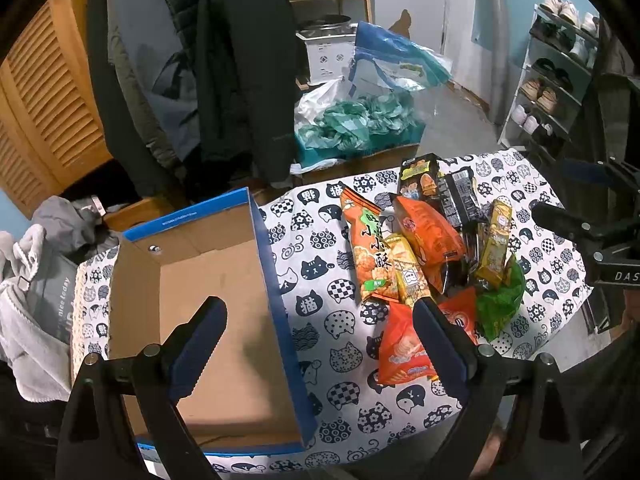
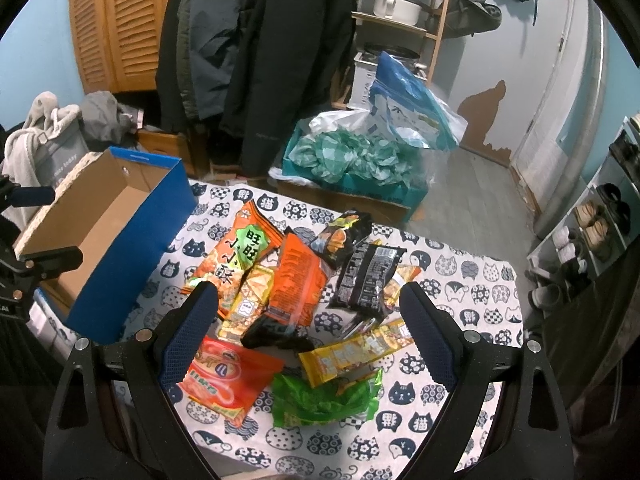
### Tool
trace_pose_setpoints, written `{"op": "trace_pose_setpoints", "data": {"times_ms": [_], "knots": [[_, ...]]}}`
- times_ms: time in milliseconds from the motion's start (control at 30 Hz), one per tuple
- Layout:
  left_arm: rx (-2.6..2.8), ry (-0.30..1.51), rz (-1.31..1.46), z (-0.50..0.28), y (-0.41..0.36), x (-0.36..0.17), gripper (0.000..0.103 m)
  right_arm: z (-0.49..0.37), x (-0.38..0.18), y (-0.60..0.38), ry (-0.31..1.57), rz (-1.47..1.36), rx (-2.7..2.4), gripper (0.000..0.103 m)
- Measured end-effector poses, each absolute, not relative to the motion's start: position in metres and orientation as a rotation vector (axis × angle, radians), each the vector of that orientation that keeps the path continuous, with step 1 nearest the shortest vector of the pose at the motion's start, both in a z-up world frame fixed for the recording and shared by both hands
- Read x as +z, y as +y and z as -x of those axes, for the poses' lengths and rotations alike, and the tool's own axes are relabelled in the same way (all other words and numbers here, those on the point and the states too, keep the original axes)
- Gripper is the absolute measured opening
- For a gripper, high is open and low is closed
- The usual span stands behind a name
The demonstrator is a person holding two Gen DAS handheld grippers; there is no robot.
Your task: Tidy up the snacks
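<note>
Snacks lie in a loose heap (image 2: 296, 300) on the cat-print tablecloth (image 2: 460, 280), to the right of a blue cardboard box (image 1: 208, 280) that stands open with a bare brown floor. In the right wrist view the heap holds a tall orange bag with green lettering (image 2: 236, 256), a ribbed orange bag (image 2: 298, 280) beside it, a black packet (image 2: 368, 276) to the right, and a dark printed packet (image 2: 340, 236) behind. Nearer the camera lie a red-orange bag (image 2: 228, 380), a crumpled green wrapper (image 2: 324, 396) and a long yellow bar (image 2: 352, 352) resting partly on the green one.

The left gripper (image 1: 320, 344) hangs with its jaws spread wide, 1 finger over the box interior and the other over the edge of the heap, gripping nothing. The right gripper (image 2: 308, 332) is likewise spread wide above the heap, its fingers framing the snacks without touching any that can be seen.

Behind the table hang dark coats (image 2: 280, 60), and a shoe rack (image 1: 556, 76) stands to the right.
</note>
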State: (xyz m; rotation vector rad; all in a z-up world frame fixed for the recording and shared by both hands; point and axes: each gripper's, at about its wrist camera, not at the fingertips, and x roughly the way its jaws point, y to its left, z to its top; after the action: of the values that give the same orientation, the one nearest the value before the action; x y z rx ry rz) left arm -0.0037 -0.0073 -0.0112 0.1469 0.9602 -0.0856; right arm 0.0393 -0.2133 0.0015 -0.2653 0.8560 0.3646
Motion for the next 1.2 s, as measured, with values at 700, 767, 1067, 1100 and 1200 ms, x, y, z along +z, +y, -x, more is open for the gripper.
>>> {"op": "trace_pose_setpoints", "data": {"times_ms": [700,767,1067,1100,1200], "knots": [[-0.095,1.01,-0.149,-0.005,-0.006,-0.02,0.095,-0.045,-0.001,-0.225,0.877,0.259,0.331,0.09],[-0.097,1.02,-0.148,-0.007,-0.006,-0.021,0.095,-0.046,-0.002,-0.226,0.883,0.258,0.321,0.09],[-0.105,1.063,-0.152,-0.016,-0.011,-0.036,0.095,-0.052,-0.025,-0.238,0.958,0.248,0.276,0.09],[-0.106,1.071,-0.151,-0.017,-0.012,-0.039,0.095,-0.053,-0.028,-0.239,0.968,0.246,0.272,0.09],[-0.112,1.109,-0.133,-0.021,-0.012,-0.051,0.095,-0.056,-0.035,-0.242,0.991,0.251,0.251,0.09]]}}
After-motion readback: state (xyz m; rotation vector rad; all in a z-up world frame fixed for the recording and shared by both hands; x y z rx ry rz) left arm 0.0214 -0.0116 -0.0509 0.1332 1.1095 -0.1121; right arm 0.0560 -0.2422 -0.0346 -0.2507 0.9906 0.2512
